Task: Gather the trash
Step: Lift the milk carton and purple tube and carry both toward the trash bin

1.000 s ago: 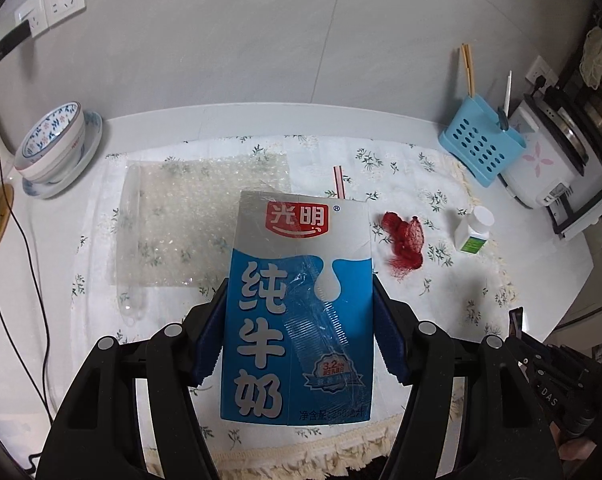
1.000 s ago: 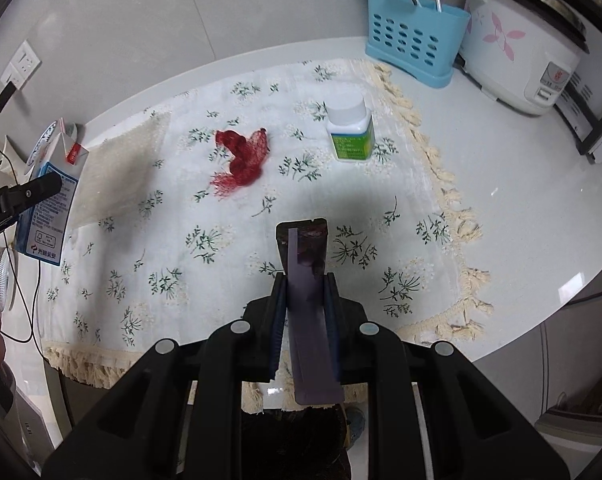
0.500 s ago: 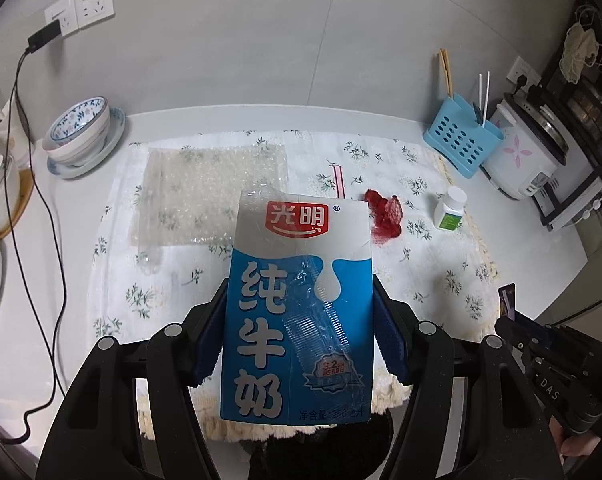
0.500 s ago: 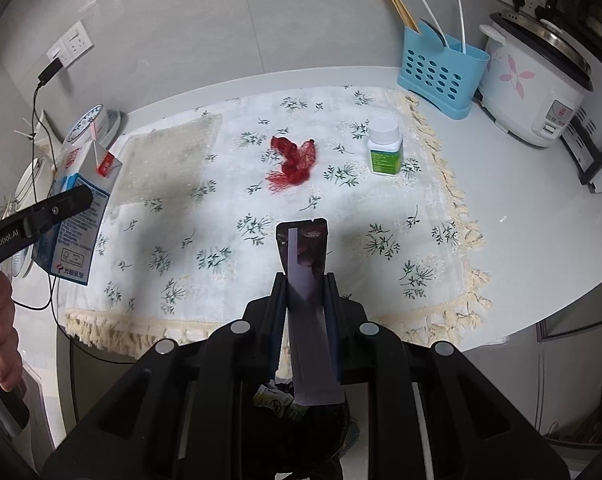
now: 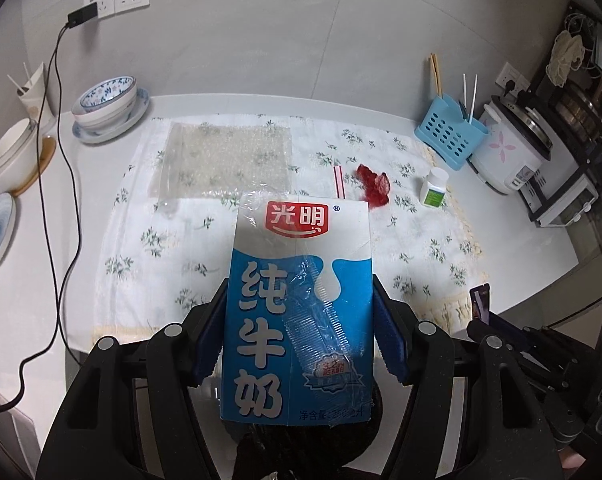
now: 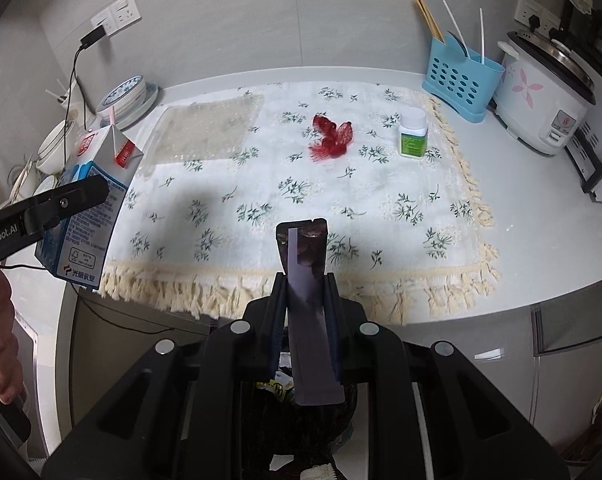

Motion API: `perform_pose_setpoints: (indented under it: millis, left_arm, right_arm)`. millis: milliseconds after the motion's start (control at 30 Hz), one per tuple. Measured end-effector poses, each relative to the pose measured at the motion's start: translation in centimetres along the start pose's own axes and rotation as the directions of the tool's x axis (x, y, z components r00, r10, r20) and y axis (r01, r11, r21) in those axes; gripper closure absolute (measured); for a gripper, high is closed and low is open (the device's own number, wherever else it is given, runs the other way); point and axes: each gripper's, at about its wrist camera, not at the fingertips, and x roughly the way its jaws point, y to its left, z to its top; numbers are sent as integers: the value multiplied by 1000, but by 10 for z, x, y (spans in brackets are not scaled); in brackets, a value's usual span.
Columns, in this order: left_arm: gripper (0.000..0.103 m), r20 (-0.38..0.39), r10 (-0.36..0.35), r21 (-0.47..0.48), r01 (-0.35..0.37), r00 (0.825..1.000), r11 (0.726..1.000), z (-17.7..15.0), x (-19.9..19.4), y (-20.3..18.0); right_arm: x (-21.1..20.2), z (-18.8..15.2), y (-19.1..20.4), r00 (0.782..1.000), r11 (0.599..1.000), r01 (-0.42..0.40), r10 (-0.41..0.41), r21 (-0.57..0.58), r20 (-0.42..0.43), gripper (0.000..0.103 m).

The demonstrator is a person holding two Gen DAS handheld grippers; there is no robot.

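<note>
**Both tongs carrying trash off the counter edge**

The left tongs [image 5: 297, 332] are pinching a milk carton [image 5: 301, 300]; the right tongs [image 6: 305, 320] are clamping a dark wrapper [image 6: 307, 312]. Ahead of both, a red net scrap [image 6: 333, 140] is lying on the counter [image 6: 541, 216].

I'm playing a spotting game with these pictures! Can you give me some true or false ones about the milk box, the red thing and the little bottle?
1. The left gripper holds the milk box. True.
2. The right gripper is empty. False: it is shut on a dark wrapper.
3. The red net lies on the flowery cloth. True.
4. The little bottle lies on its side. False: it stands upright on the cloth.
5. The blue basket sits on the cloth. False: it stands on the bare counter, beside the rice cooker.
</note>
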Motion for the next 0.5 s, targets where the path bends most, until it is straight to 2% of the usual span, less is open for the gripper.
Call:
perform_pose_setpoints:
  millis: [500]
  left_arm:
    - [40, -39, -38, -4, 38, 999, 999, -66, -1, -9]
  right_arm:
    - [-1, -44, -11, 999, 1000, -7, 7, -14, -40, 86]
